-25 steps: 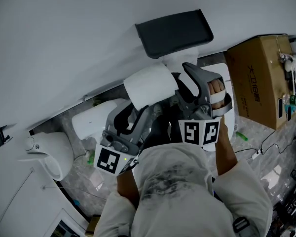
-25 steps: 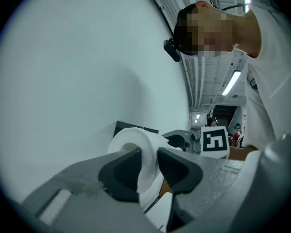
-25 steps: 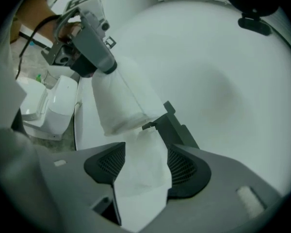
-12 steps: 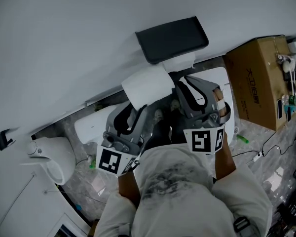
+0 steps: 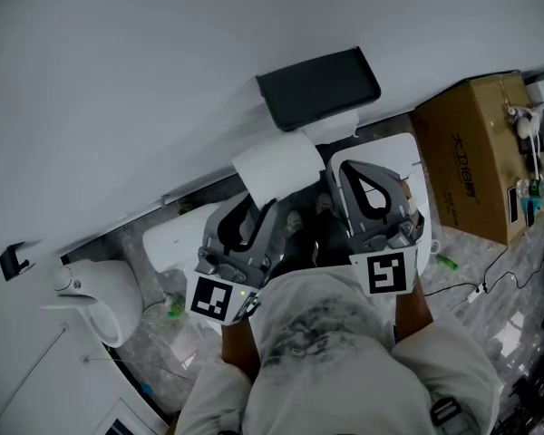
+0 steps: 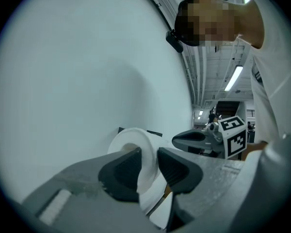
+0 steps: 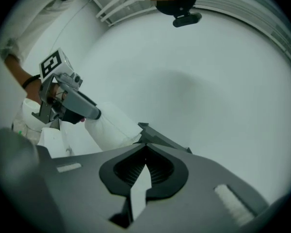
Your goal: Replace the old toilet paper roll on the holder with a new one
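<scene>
- Toilet paper roll (image 5: 274, 172) is white and full. It sits just below the black holder (image 5: 319, 87) on the wall (image 5: 118, 80), close to it but not on it.
- The left gripper (image 6: 149, 163) pinches the side of the roll. One jaw is in the middle hole and the other presses on the outside.
- That grip looks the same as a second ago, and the roll is in about the same spot.
- The right gripper (image 7: 146, 148) is the big change. A second ago its jaws were wide apart next to the roll. They have just been closing, and now they are shut tight with nothing held between them.
- The right gripper has also turned over and come up a little. Its marker cube (image 5: 387, 273) showed two faces before, and now only one face shows.
- It is just to the right of the roll and does not touch it.
- The brown box (image 5: 476, 157) is far to the right, as before.
</scene>
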Demonstrator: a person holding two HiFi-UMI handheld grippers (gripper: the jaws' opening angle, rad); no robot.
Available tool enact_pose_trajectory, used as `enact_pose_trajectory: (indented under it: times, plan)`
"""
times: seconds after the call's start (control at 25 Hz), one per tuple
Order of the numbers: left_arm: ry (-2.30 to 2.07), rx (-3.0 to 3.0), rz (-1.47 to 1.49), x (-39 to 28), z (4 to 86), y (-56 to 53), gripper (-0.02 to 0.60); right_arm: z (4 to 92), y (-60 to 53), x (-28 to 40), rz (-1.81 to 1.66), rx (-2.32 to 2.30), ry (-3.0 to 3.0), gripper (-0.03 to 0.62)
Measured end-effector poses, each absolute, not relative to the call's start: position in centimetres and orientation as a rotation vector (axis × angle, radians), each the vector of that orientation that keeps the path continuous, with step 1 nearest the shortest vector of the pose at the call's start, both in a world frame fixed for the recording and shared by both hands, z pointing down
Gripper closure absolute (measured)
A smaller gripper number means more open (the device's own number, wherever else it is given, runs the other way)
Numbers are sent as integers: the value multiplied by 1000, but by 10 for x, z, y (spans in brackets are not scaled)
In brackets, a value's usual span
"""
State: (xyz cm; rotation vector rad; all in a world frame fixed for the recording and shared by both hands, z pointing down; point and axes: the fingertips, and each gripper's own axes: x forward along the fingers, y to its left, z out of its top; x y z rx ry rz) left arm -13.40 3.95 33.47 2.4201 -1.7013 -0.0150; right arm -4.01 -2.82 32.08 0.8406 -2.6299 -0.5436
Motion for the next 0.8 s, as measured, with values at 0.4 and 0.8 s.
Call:
enact_pose_trajectory:
  times: [0.4,0.8]
  plan:
    - [-1716,2434,2,-133,332,37,457,318,-19,-34,-360,846,-2726,592]
    - [-1725,2433,1,-133,330,36,456,325,-12,-33,-236,813,-2752,592]
